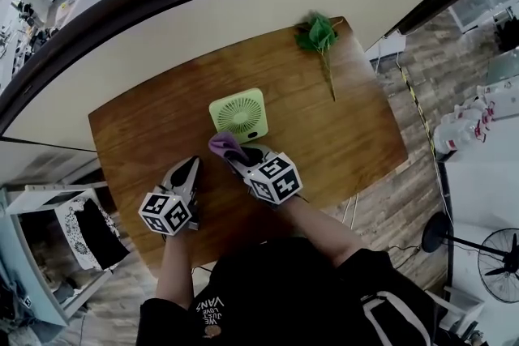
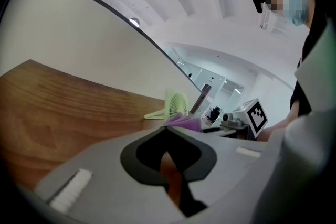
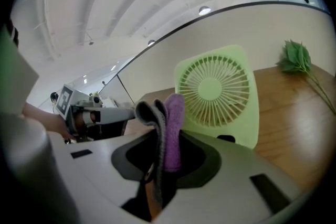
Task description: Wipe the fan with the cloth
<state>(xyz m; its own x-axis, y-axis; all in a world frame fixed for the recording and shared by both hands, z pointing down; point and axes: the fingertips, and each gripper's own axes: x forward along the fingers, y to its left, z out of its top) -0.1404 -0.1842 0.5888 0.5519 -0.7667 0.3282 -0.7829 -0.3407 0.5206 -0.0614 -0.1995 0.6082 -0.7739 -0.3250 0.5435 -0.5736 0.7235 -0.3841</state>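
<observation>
A small light-green square fan (image 1: 238, 113) stands upright on the wooden table (image 1: 349, 134); the right gripper view shows its round grille (image 3: 216, 91) facing me. My right gripper (image 1: 231, 151) sits just in front of the fan, shut on a folded purple and grey cloth (image 3: 167, 123) that sticks up between its jaws, also seen as a purple bundle (image 1: 225, 144) in the head view. My left gripper (image 1: 189, 168) is to the left of it, shut with nothing between its jaws. From the left gripper view the fan (image 2: 176, 105) and cloth (image 2: 184, 121) lie ahead to the right.
A green leafy sprig (image 1: 319, 36) with a long stem lies at the table's far right corner. A pale curved wall panel (image 1: 162, 36) with a dark rim rises behind the table. A floor fan (image 1: 496, 251) and shelving stand on the right, off the table.
</observation>
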